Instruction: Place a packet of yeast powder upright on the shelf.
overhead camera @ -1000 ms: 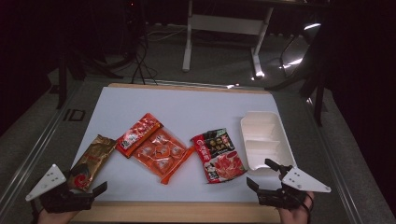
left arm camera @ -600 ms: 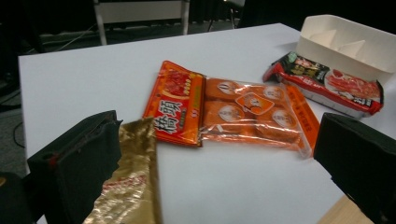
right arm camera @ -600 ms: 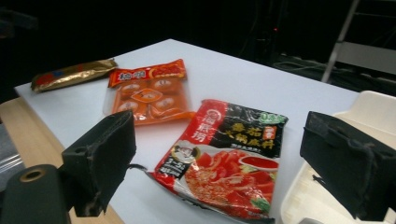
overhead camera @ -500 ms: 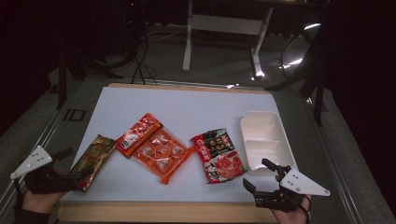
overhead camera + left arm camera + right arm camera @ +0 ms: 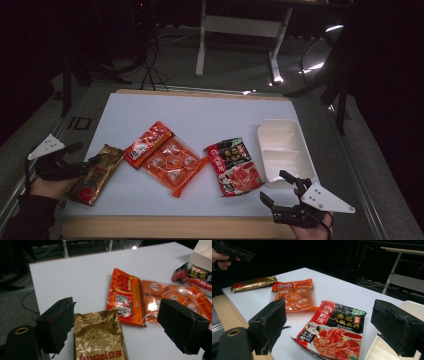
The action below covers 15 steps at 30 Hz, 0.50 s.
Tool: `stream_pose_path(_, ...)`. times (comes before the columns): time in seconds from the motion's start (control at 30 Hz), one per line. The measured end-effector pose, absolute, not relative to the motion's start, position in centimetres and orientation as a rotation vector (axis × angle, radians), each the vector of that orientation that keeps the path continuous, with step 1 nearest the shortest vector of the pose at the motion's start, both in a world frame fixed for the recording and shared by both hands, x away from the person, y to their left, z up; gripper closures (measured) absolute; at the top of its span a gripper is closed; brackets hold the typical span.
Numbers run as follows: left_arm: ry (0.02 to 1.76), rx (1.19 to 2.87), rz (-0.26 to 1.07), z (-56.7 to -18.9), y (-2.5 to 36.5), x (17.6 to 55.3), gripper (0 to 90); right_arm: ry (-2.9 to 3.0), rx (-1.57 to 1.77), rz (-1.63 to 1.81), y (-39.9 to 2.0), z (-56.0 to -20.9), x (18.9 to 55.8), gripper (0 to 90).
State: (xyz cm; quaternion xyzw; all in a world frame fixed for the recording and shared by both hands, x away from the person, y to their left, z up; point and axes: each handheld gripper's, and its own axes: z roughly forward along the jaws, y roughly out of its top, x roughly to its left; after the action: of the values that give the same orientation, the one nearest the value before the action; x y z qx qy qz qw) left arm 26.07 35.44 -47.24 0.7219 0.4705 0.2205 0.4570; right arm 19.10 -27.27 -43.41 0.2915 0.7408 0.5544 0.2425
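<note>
Gold foil packet (image 5: 100,336) lies at the left edge of the white table (image 5: 210,112), just beside a red packet (image 5: 126,300), and the left gripper (image 5: 87,164) reaches in from the side with its jaws released but just now narrowing, the packet's near end lying between them, unpinched. Closing cleanly likely means easing lower, centring on the packet's edge so the neighbouring red packet stays free. Left gripper view reveals crinkled foil and printed lettering; the high view adds the right gripper (image 5: 280,192) resting open near a black-and-red pouch (image 5: 234,166) and white tray (image 5: 285,150).
</note>
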Motion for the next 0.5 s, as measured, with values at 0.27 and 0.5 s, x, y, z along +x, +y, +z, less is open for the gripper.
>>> stream_pose_path(0.27, 1.23, 1.78, 0.516, -49.3, 36.5, 28.6, 24.2, 2.043, 0.801, 1.505, -27.1, -43.7, 19.3, 13.2)
stream_pose_path(0.5, 1.302, 1.85, 0.502, -50.9, 36.6, 30.8, 31.4, 2.053, 0.793, 1.497, -27.0, -43.8, 19.2, 13.6)
